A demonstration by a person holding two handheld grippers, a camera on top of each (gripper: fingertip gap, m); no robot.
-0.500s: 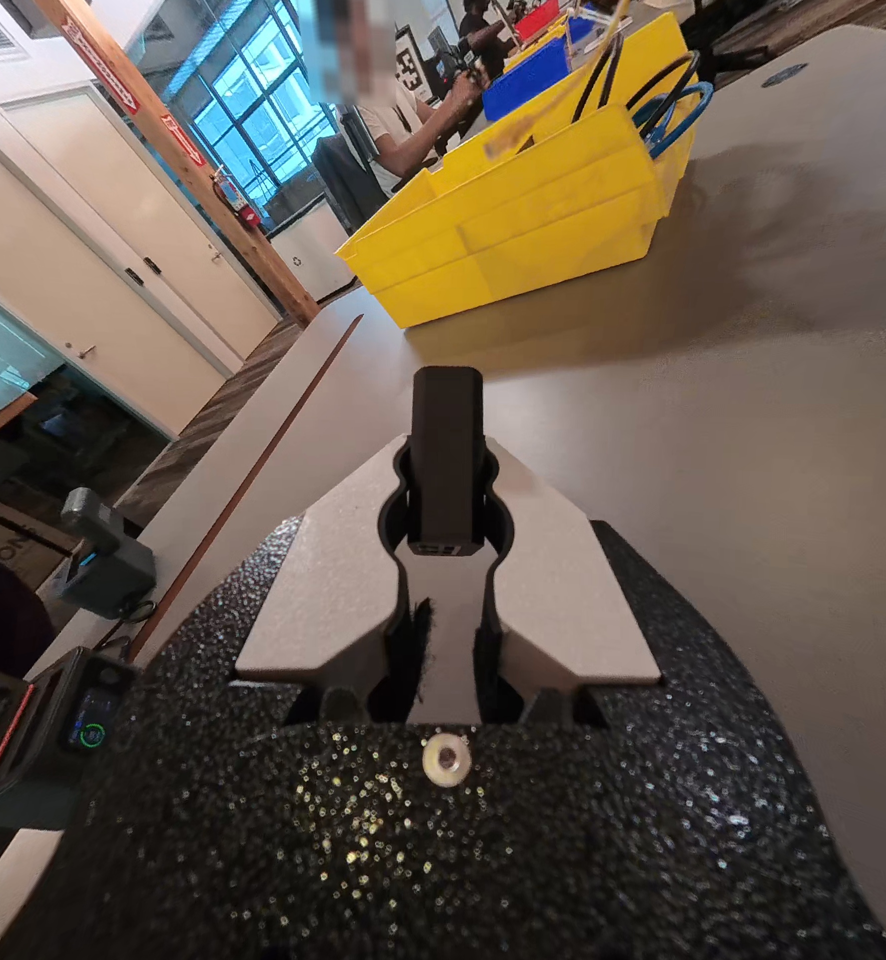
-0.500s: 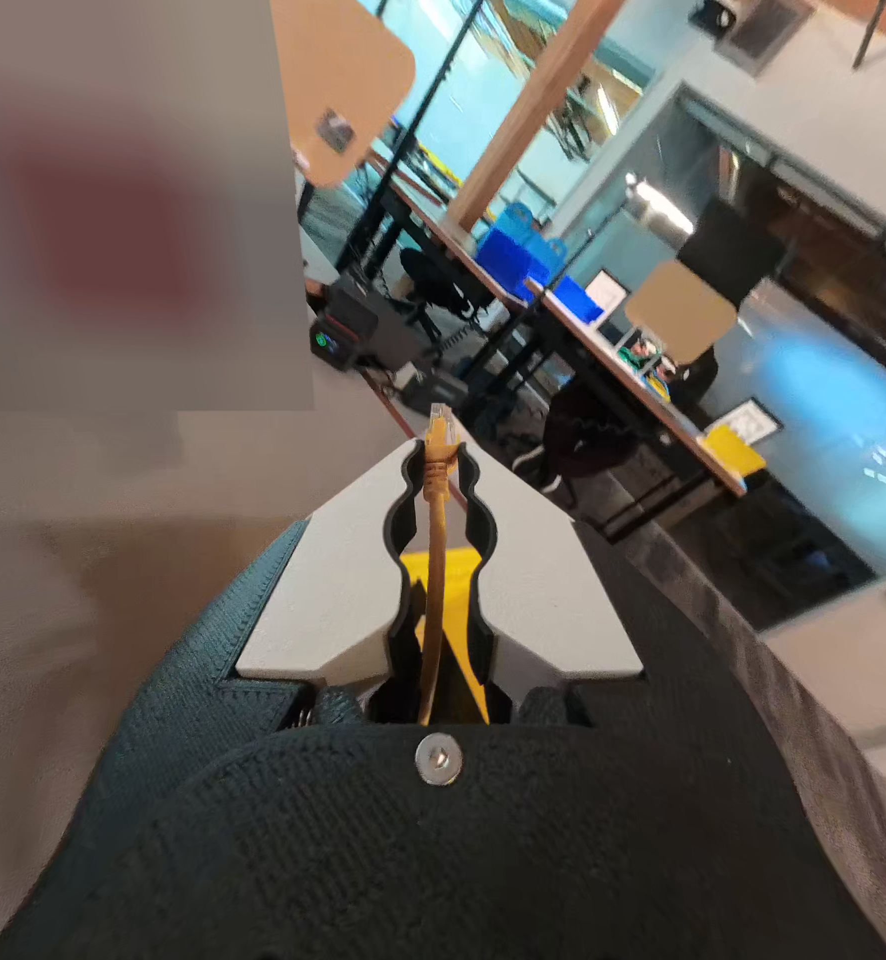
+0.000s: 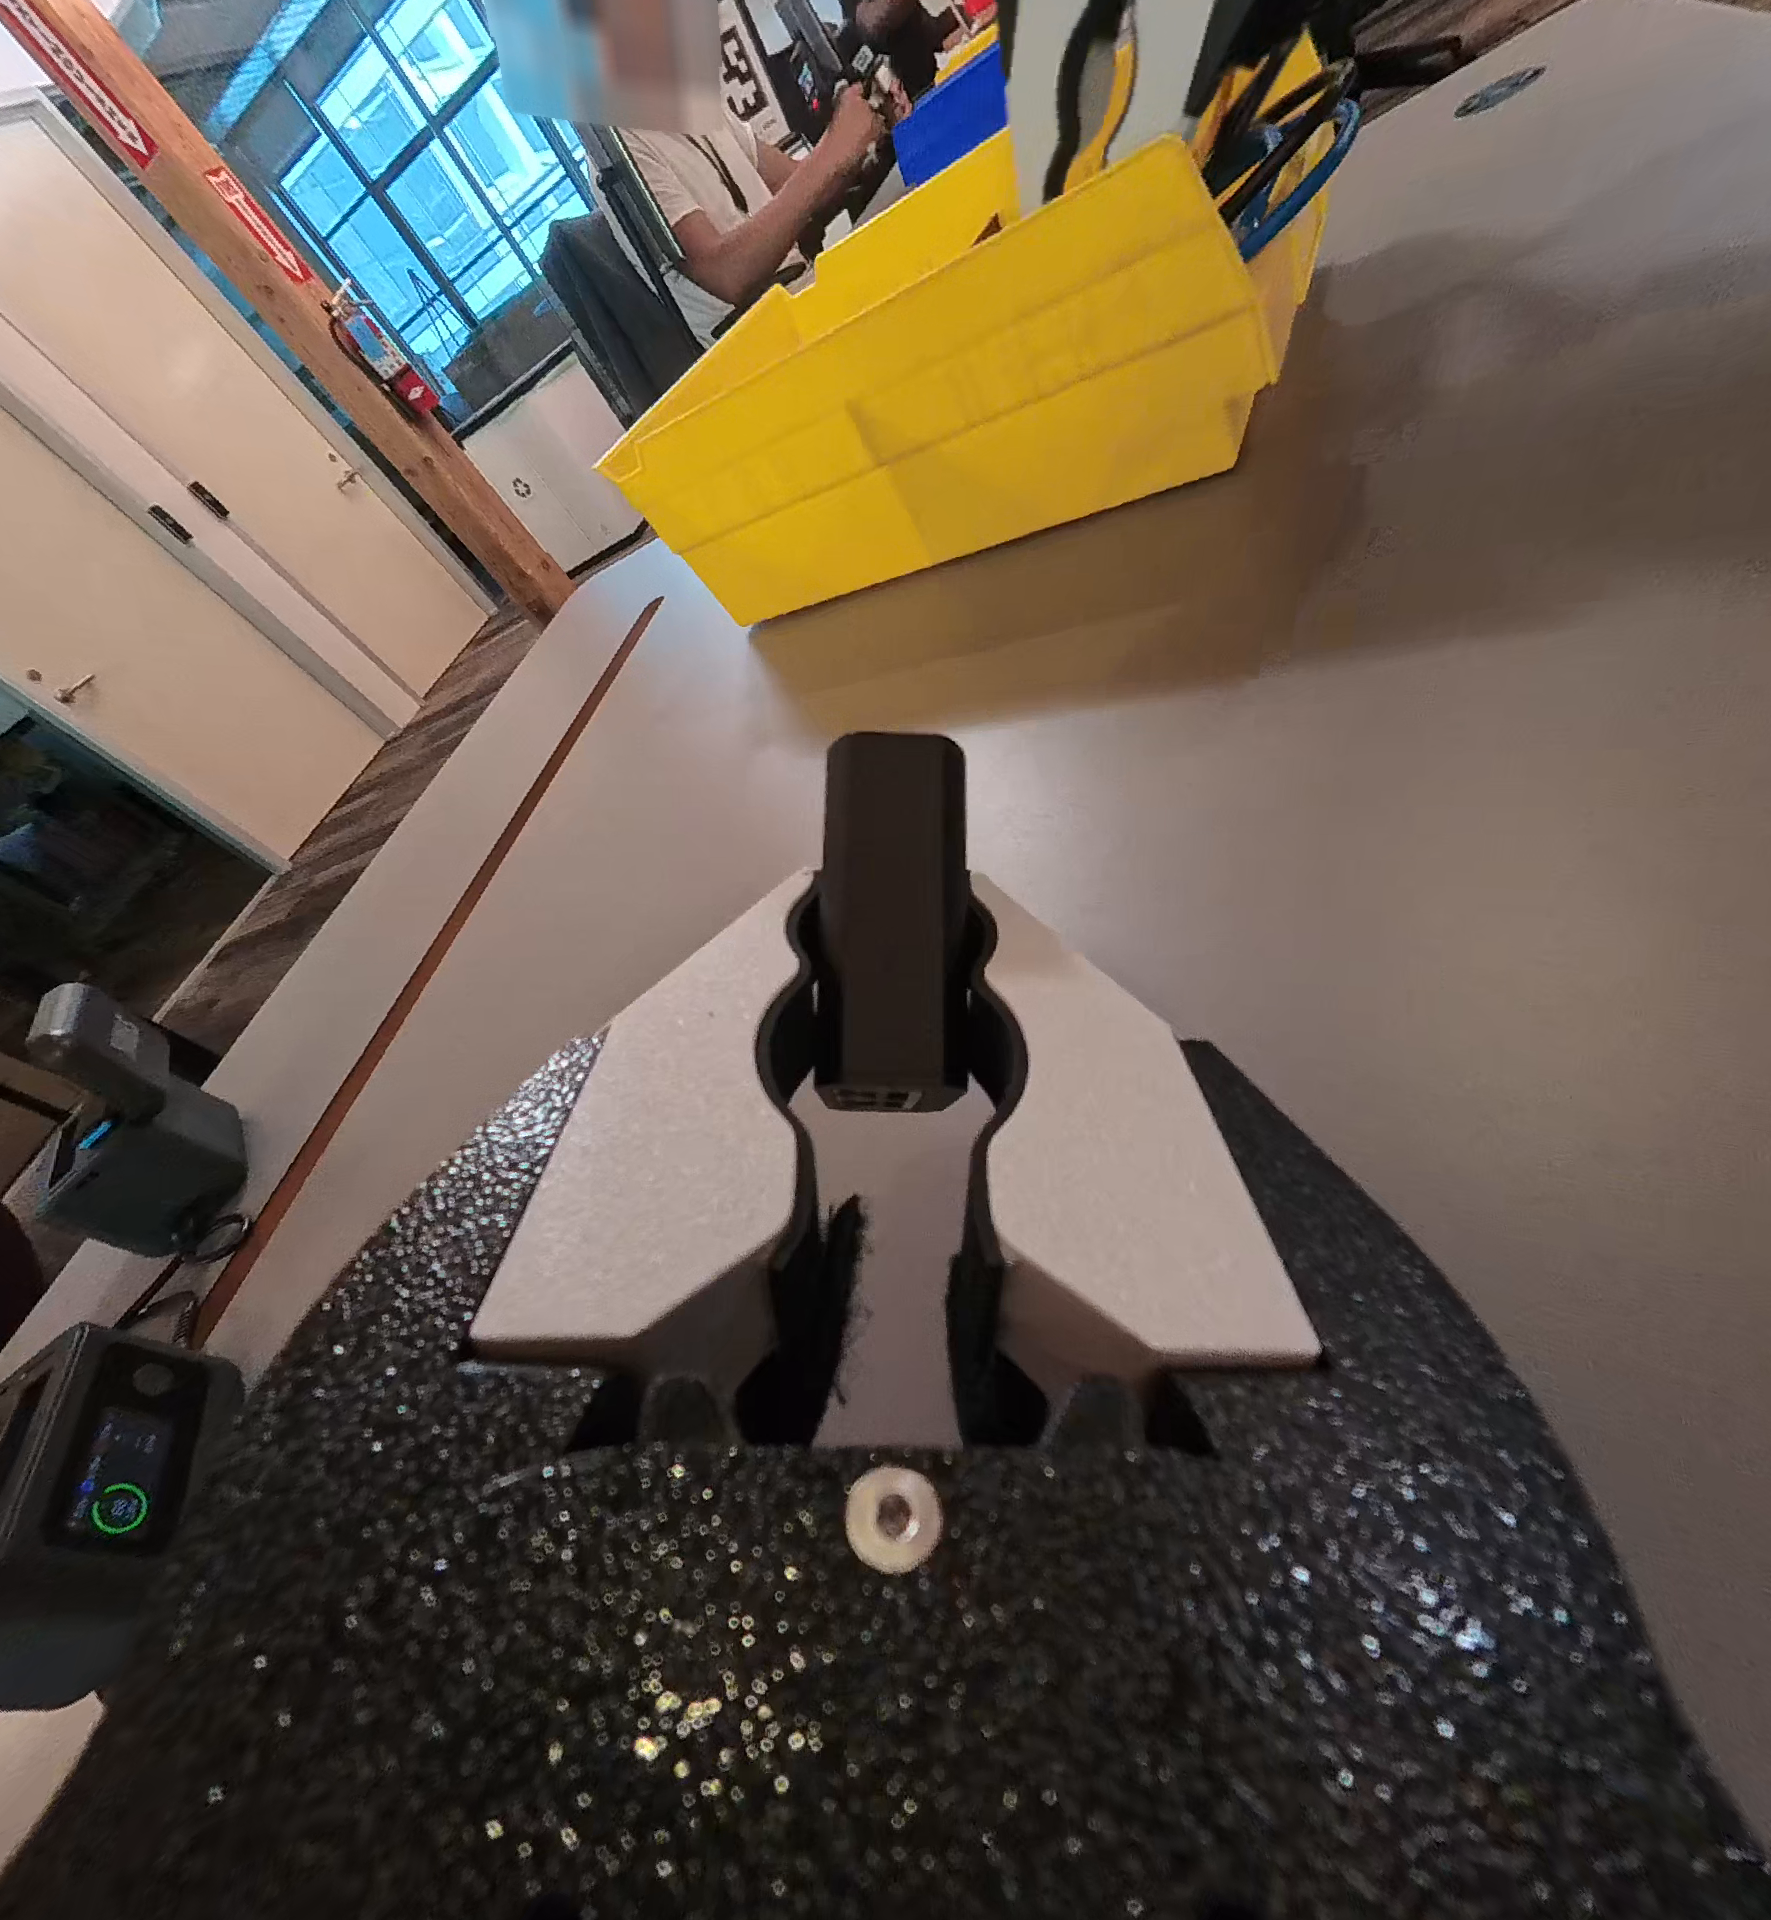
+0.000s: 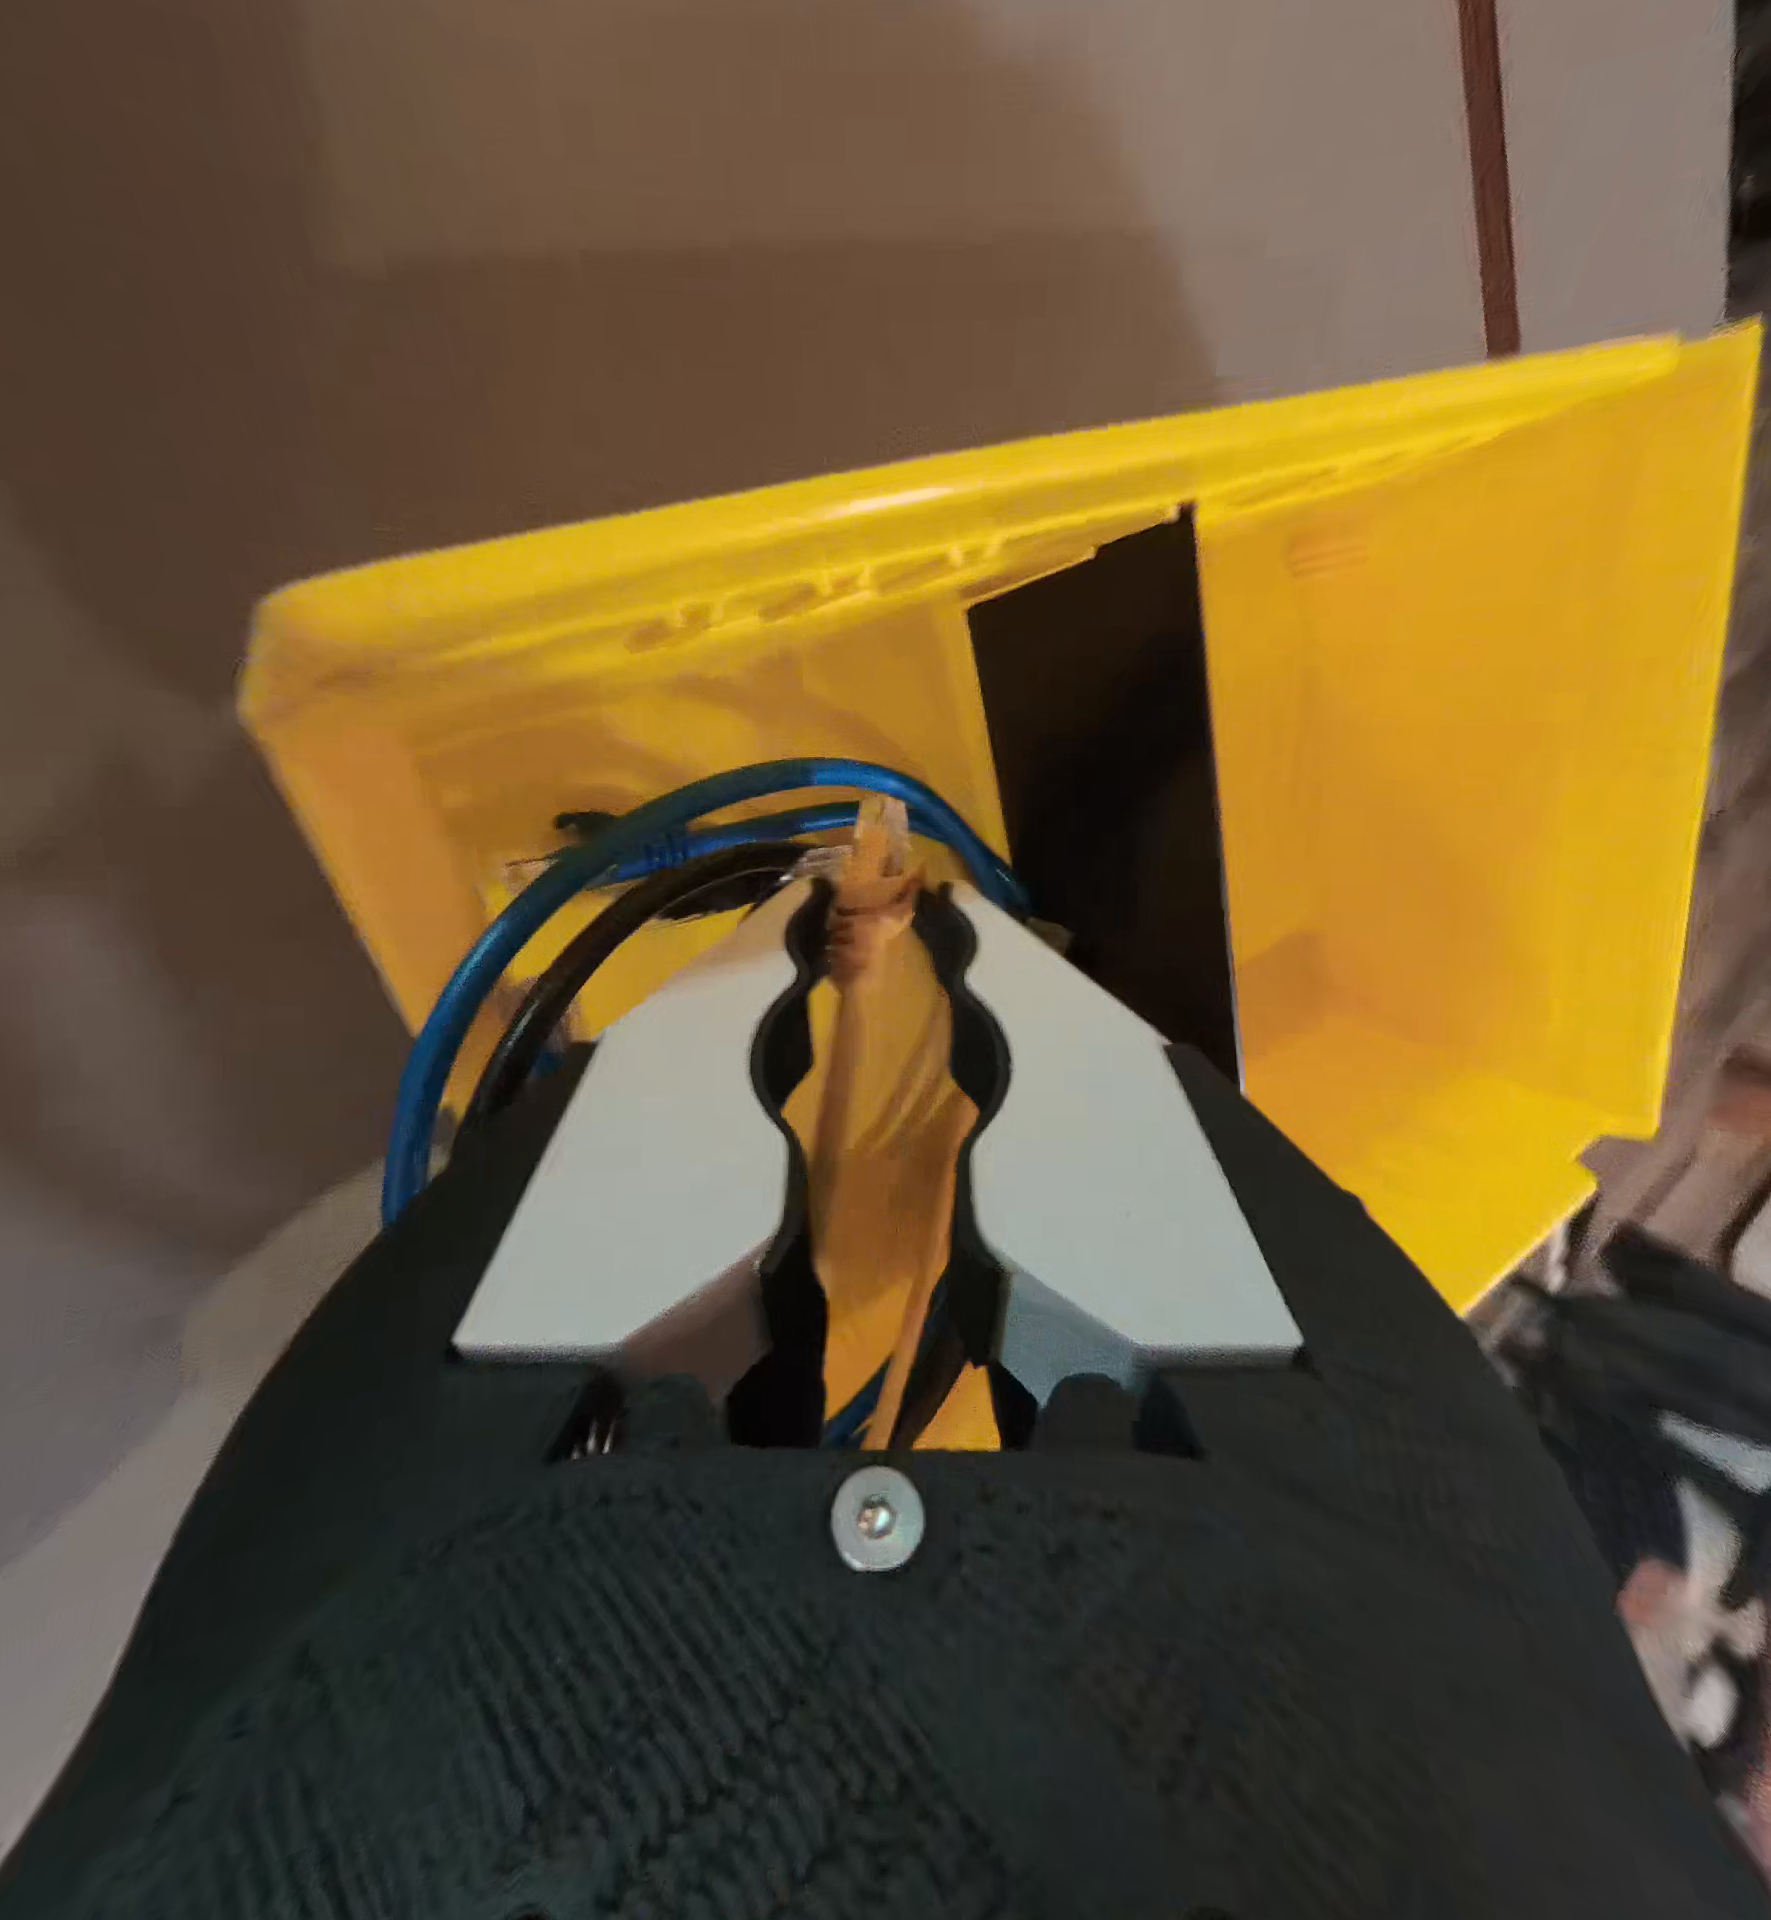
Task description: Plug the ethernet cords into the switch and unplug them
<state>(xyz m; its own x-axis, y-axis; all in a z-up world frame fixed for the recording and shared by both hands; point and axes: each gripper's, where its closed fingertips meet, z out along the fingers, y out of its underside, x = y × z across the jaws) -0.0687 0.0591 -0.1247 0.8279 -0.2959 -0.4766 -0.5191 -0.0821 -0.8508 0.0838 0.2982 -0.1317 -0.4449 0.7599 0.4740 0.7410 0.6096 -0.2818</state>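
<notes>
Two cords (image 4: 507, 997) in yellow bin (image 4: 1432, 790), right hand-held gripper (image 4: 876, 904) clamping orange cord (image 4: 876, 935), left hand-held gripper (image 3: 891, 935) clamping switch (image 3: 891, 894)

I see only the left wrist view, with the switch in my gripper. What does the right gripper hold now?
Observer: The right gripper is shut on an orange cord.
Operator: Is the plug free?
Observer: Yes, the plug sticks out past the fingertips.
Operator: Where does it point?
Observer: Into the yellow bin, with a black panel inside the bin just right of it.
</notes>
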